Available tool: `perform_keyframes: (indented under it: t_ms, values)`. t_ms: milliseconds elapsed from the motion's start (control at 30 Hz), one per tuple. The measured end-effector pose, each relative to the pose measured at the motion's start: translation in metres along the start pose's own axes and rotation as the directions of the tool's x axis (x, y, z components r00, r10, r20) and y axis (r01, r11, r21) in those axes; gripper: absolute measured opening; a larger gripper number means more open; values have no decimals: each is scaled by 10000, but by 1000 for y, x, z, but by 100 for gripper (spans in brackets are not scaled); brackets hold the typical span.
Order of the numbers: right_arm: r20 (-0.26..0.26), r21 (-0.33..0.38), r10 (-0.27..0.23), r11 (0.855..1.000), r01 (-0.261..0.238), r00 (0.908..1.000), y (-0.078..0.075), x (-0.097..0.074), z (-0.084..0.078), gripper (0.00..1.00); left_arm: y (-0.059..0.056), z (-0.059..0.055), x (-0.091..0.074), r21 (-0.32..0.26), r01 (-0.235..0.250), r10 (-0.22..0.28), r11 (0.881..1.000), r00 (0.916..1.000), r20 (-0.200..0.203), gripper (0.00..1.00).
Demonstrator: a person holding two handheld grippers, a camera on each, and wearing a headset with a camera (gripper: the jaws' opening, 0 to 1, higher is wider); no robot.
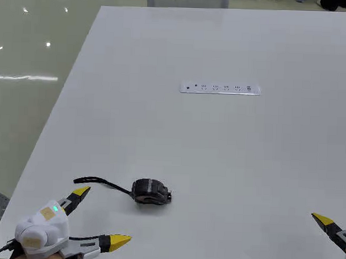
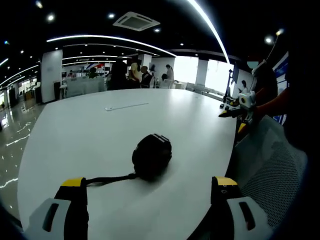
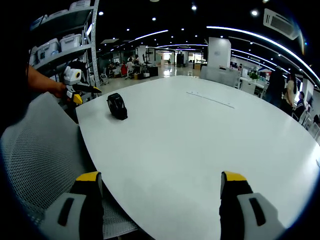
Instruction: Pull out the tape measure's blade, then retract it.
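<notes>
Black tape measure [image 1: 151,192] on the white table [image 1: 217,154], near the front edge and left of centre. Thin black strap [image 1: 97,182] trailing left from it, ending just beside one yellow tip of the left gripper [image 1: 103,215]. Jaws there spread wide, holding nothing, clear of the case. Right gripper [image 1: 300,243] at the lower right corner, well apart from the tape measure, jaws likewise spread and empty. Farther back on the table, a white power strip [image 1: 220,88]. In the left gripper view, additionally: a mesh chair back [image 2: 270,165] beside the table edge. In the right gripper view, additionally: shelving [image 3: 65,45] with bins behind the left gripper.
</notes>
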State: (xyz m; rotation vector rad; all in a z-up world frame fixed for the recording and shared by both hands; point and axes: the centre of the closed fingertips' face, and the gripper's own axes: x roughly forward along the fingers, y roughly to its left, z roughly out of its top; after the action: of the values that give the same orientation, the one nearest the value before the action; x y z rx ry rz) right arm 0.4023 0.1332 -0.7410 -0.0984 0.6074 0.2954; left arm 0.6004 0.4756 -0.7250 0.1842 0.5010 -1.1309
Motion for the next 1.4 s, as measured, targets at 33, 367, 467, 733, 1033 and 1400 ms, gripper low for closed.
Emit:
perform_keyframes:
  t_ms: [33, 367, 467, 733, 1033, 1400]
  values:
    - [-60, 31, 8, 10000, -8, 10000, 0, 0, -1, 100, -1, 1, 0, -6, 15, -15, 10000, 10000, 11, 100]
    - [-86, 96, 10, 10000, -9, 10000, -3, 1, 5, 100, -1, -2, 0, 350, 235, -224, 9991, 9992, -323, 100]
    - [-92, 78, 13, 10000, -12, 10000, -5, 2, 6, 100, 0, -3, 0, 443, 286, -266, 9986, 9986, -455, 100]
    - [-300, -620, 366, 9973, -384, 9989, -1, 9, 13, 100, 8, 6, 7, 1130, 664, -578, 9914, 9953, -777, 100]
    - [-87, -1321, 1373, 9817, -1372, 9905, 15, 33, 41, 99, 2, 21, 35, 3007, 2285, -1638, 9259, 9604, -2254, 95]
    - [-726, -1377, 2403, 9588, -2484, 9680, 33, 54, 48, 98, -7, 20, 57, 3488, 3701, -2203, 8611, 8896, -4001, 91]
